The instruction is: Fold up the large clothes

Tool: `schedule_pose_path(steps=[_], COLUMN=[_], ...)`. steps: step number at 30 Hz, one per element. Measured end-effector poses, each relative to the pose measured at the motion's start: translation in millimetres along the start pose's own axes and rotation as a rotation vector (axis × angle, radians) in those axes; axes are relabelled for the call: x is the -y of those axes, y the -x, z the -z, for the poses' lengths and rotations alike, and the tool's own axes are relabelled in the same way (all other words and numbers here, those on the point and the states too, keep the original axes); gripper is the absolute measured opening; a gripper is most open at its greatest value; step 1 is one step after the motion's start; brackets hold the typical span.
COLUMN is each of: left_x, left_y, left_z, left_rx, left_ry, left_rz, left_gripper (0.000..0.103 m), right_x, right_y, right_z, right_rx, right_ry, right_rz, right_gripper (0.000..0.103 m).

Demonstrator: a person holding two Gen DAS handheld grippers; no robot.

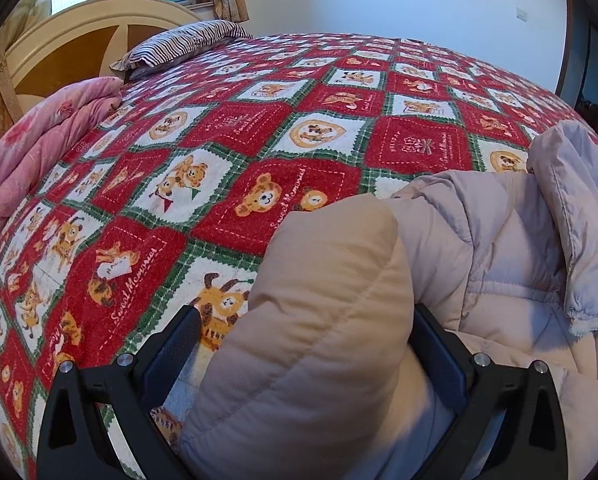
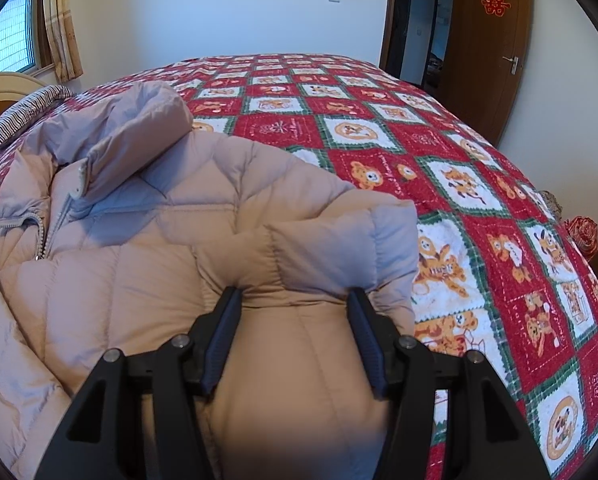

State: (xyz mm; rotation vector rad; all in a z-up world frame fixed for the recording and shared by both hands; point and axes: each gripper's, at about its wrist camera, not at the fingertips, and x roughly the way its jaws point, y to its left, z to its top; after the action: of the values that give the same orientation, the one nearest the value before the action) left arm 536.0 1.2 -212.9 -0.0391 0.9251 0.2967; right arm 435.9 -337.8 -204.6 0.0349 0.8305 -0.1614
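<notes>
A beige-pink puffer jacket (image 1: pixel 499 264) lies on the bed, collar and zipper towards the headboard side; it also shows in the right wrist view (image 2: pixel 139 248). One padded sleeve (image 1: pixel 323 320) stands raised between the fingers of my left gripper (image 1: pixel 305 320); its jaws stand wide, the right finger against the fabric and the left finger apart from it. The other sleeve (image 2: pixel 331 252) is bunched between the fingers of my right gripper (image 2: pixel 295 300), which is shut on it, both pads pressing the fabric.
A red, white and green bear-patterned blanket (image 1: pixel 227 152) covers the bed (image 2: pixel 479 208). A folded pink quilt (image 1: pixel 39 152) and a striped pillow (image 1: pixel 179 46) lie by the headboard (image 1: pixel 59 36). A brown door (image 2: pixel 495 48) stands at the far right.
</notes>
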Motion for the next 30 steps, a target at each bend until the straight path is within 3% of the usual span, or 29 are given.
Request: schedule_pose_path(steps=[4, 6, 10, 12, 15, 24, 30], left_x=[-6, -8, 18, 39, 66, 68, 56], left_y=[33, 69, 121, 118, 93, 74, 93], left_z=[-6, -3, 27, 42, 63, 68, 59], left_rx=[-0.018, 0.054, 0.167, 0.150, 0.113, 0.105, 0.098], left_ry=[0.001, 0.011, -0.083, -0.144, -0.212, -0.189, -0.201], left_rz=[-0.026, 0.036, 0.125, 0.129, 0.060, 0.058, 0.112], left_gripper=[0.102, 0.102, 0.102, 0.102, 0.102, 0.102, 0.102], right_x=[-2, 0, 16, 13, 2, -6, -7], right_y=[1, 13, 53, 53, 43, 25, 28], right_z=[-1, -4, 6, 14, 24, 29, 30], right_rx=[-0.007, -0.013, 0.084, 0.061, 0.021, -0.009, -0.008], right_ry=[0.016, 0.021, -0.094, -0.093, -0.026, 0.020, 0.030], right_rz=[0.012, 0.002, -0.058, -0.072, -0.045, -0.002, 0.013], right_gripper=[0.059, 0.060, 0.068, 0.068, 0.068, 0.072, 0.072])
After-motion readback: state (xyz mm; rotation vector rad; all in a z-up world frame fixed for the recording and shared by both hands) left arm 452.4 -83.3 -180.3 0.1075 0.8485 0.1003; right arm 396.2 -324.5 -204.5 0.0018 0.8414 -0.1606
